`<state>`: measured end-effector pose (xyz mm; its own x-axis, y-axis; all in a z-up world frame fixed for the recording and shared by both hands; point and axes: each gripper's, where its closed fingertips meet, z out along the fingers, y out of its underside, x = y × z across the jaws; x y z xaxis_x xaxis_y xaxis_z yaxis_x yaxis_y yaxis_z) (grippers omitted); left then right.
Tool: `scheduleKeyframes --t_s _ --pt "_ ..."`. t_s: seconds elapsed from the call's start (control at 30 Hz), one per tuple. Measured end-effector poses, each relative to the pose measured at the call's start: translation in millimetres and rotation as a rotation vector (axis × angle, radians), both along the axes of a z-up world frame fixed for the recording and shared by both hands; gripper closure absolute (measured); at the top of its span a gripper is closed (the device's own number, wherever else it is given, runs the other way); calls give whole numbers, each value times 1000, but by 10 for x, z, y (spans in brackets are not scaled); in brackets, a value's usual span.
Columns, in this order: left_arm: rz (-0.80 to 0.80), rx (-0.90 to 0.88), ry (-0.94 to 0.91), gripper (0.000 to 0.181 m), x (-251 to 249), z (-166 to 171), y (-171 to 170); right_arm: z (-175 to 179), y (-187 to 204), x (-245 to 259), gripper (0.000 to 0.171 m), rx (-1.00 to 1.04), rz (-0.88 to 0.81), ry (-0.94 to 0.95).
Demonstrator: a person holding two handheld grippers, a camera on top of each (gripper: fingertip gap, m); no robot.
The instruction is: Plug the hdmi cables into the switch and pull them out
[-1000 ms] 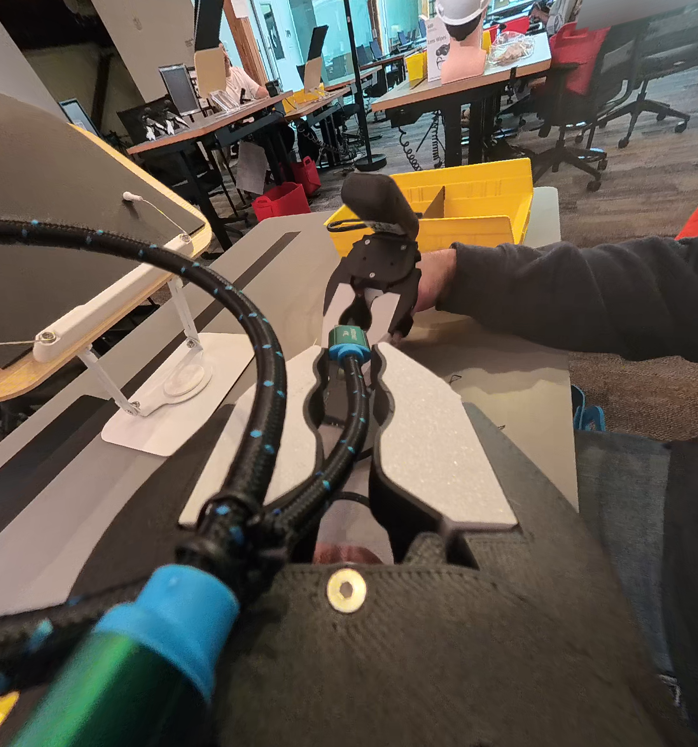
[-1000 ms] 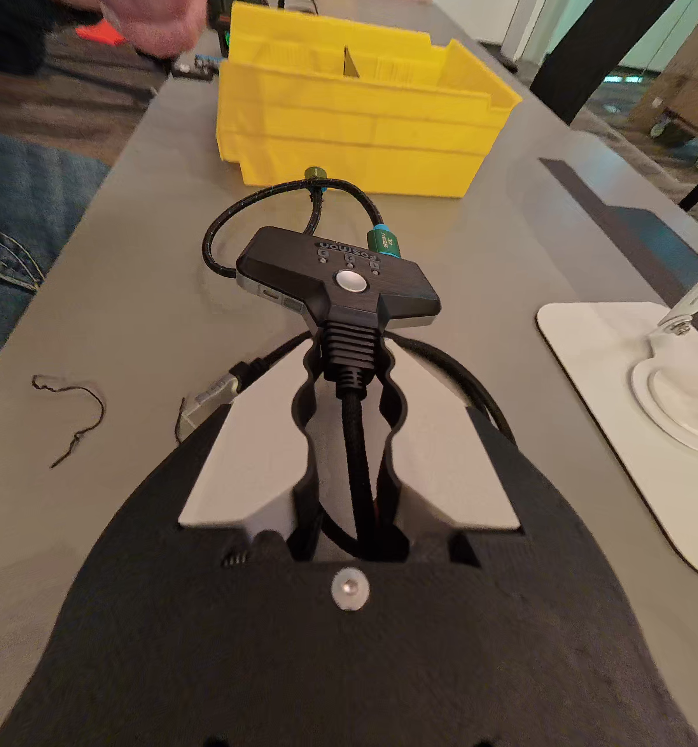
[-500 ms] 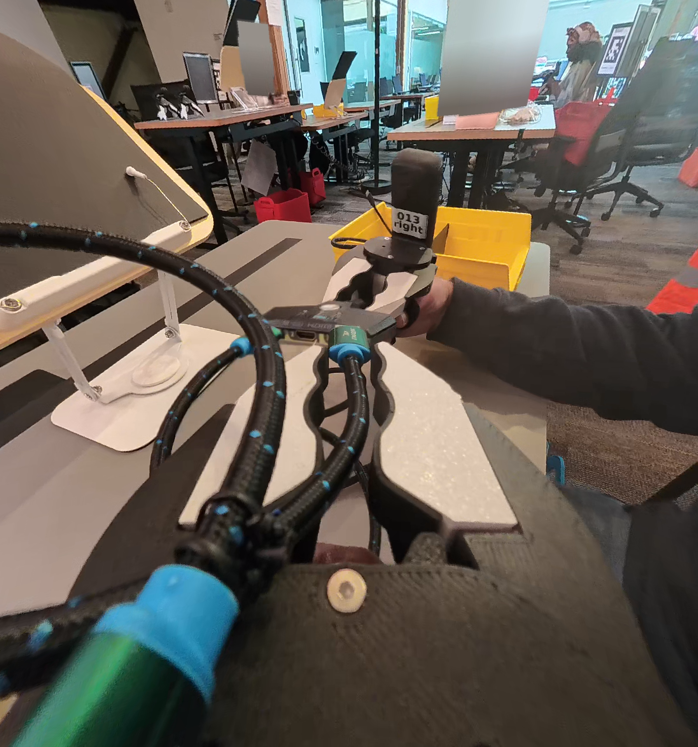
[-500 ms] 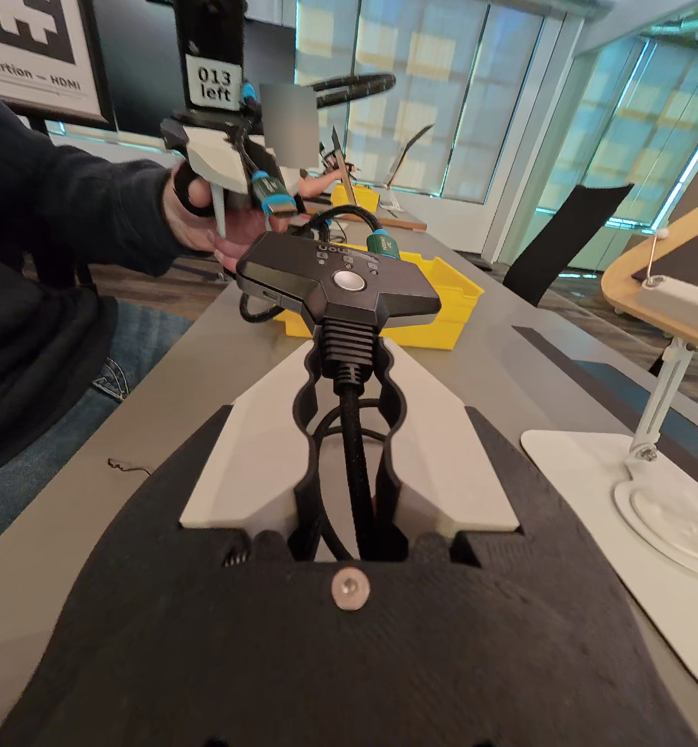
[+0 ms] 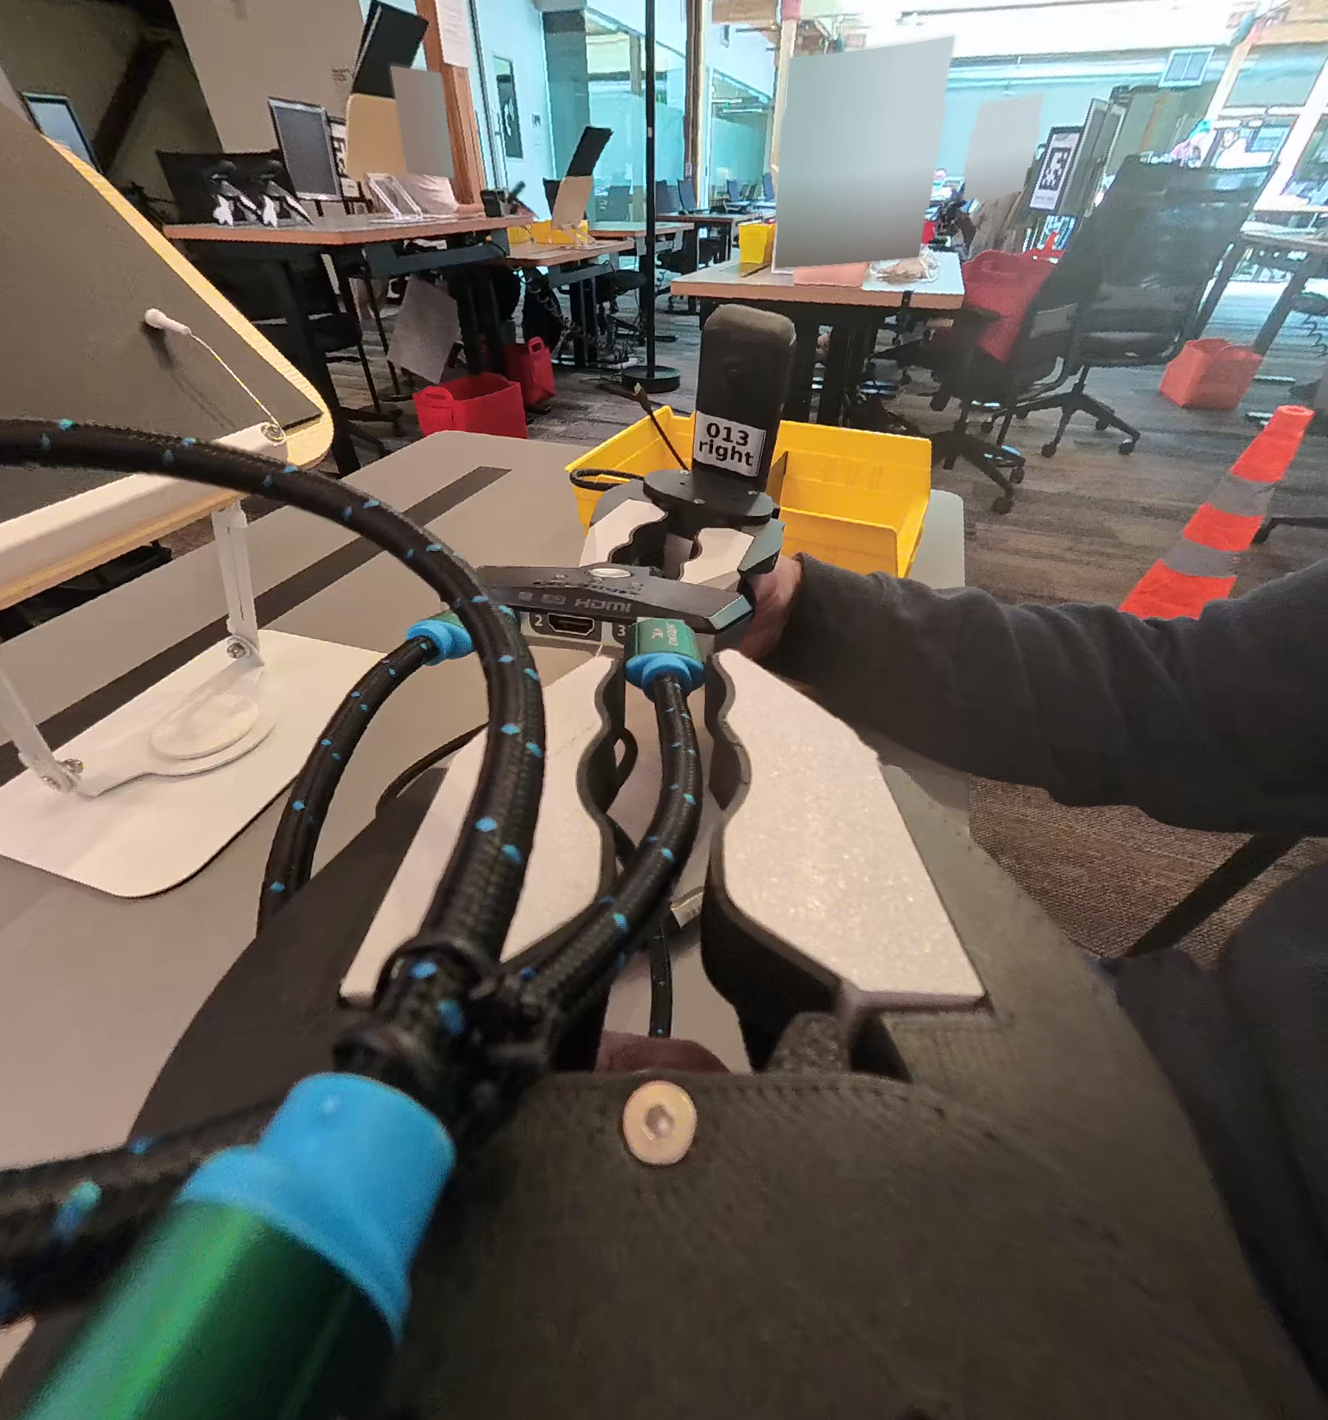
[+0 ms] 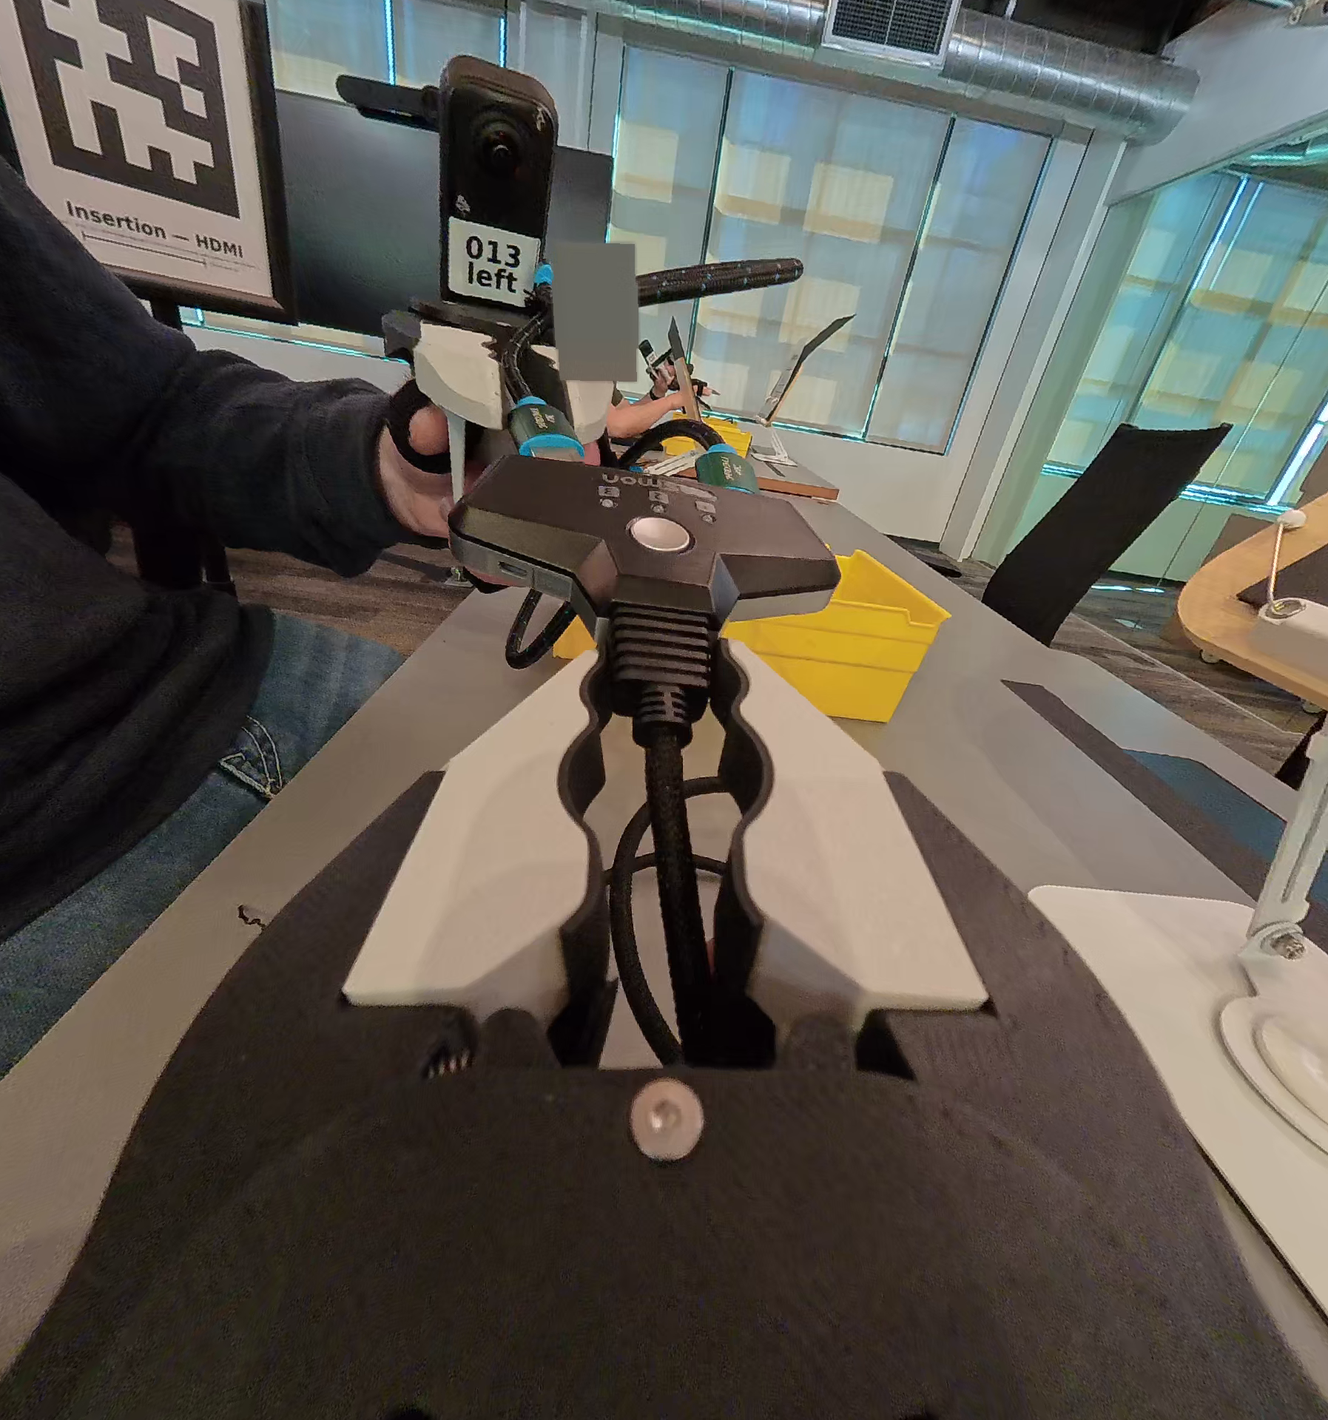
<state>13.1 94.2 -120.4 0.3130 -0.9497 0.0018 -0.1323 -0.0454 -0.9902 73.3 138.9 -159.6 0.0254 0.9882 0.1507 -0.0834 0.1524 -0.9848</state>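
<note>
We are working over a grey table (image 6: 945, 691) in an open office, a yellow bin (image 6: 860, 630) at one o'clock. Our right gripper (image 6: 664, 676), closing on its ribbed neck, is holding the switch (image 6: 637, 538) level, ports facing the other tool. Our left gripper (image 5: 664, 676), clamping the green plug (image 5: 664, 641), is lining it up at the right-hand port; another plug (image 5: 438, 638) is sitting at the port at nine o'clock.

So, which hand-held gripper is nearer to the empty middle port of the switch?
Left. The left hand-held gripper, shut on the green plug, faces the empty middle port. The right hand-held gripper holds the switch from the opposite side.

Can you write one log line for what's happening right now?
left tongs: gripping green plug at switch | right tongs: holding switch | middle port: empty
</note>
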Motion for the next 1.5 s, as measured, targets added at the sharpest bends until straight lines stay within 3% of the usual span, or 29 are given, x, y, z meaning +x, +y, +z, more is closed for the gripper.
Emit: scheduleKeyframes --t_s 0.83,1.5 --pt "-131 -1 79 162 -2 -96 -137 -36 -139 -44 148 29 53 -38" --pt "-137 -22 185 162 5 -208 -133 -173 -113 -100 149 55 19 -129"
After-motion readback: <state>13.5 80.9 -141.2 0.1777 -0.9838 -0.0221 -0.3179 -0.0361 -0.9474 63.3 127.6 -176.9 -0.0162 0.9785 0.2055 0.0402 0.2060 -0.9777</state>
